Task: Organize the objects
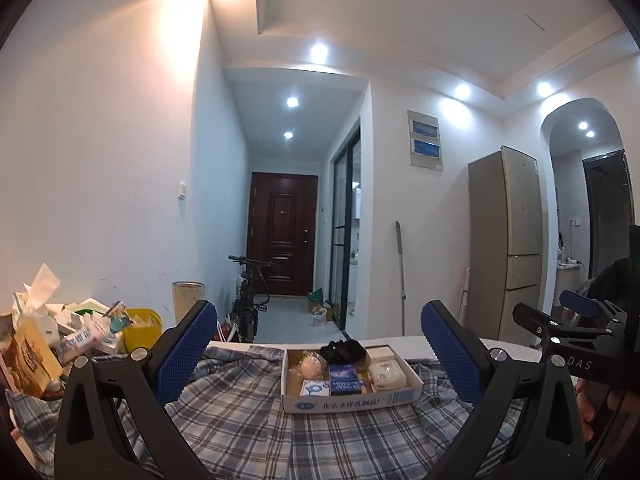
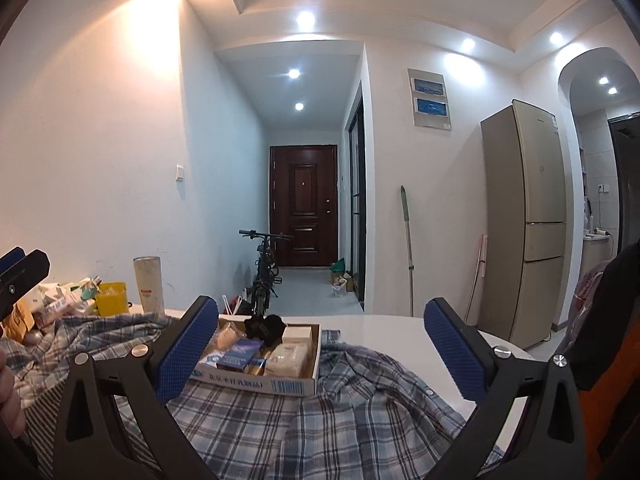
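plaid cloth [image 1: 248, 420] on white table [image 2: 384, 328]

Recessed ceiling spotlights [image 1: 319, 53] light the room evenly, cool white down the hallway, while one at eleven o'clock throws a warm glare patch on the left wall [image 2: 132, 40]. Both views bow strongly toward the edges (black vignette in the corners). Focus is sharp, without motion blur.

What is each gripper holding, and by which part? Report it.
Nothing. The left gripper and the right gripper both stand open and empty, short of the cardboard box.
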Tool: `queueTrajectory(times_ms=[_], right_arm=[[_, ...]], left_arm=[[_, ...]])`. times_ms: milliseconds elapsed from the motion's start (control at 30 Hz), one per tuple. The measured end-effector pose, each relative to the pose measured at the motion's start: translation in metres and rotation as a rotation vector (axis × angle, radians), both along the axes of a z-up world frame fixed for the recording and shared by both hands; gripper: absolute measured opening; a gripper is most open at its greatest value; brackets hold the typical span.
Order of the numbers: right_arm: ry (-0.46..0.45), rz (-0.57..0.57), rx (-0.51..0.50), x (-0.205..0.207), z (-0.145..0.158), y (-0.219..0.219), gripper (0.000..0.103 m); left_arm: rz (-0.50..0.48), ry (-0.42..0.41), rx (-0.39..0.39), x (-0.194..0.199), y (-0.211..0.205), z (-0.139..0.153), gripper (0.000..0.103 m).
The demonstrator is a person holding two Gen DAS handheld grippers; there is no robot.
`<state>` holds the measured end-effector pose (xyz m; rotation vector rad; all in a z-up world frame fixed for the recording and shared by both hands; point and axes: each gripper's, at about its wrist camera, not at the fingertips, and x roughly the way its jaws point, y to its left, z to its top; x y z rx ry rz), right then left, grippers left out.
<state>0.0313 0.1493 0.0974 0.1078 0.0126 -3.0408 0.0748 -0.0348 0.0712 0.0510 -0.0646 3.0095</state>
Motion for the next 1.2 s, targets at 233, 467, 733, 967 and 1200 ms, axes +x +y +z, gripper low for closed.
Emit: queueTrajectory(times_ms=[233, 467, 733, 967, 1200], right_arm=[[0.012, 0.032, -0.004, -0.001, -0.023, 0.000, 0.103], [-0.002, 0.052, 0.017, -0.011, -0.044, 0.000, 0.103], [-0.077, 0.056, 0.048, -0.024, -0.053, -0.007, 0.103], [-0.121, 0.059, 0.010, -0.032, -0.055, 0.000, 0.103], [-0.108, 0.053, 0.027, -0.029, -0.054, -0.003, 0.103]], left_arm=[[0.035, -0.056, -0.057, -0.018, 0.017, -0.033, 0.103], [0.063, -0.100, -0.022, -0.027, 0.010, -0.047, 0.103], [0.071, -0.176, 0.031, -0.043, -0.001, -0.055, 0.103], [0.081, -0.148, -0.016, -0.038, 0.009, -0.054, 0.103], [0.097, -0.127, -0.045, -0.035, 0.015, -0.054, 0.103]])
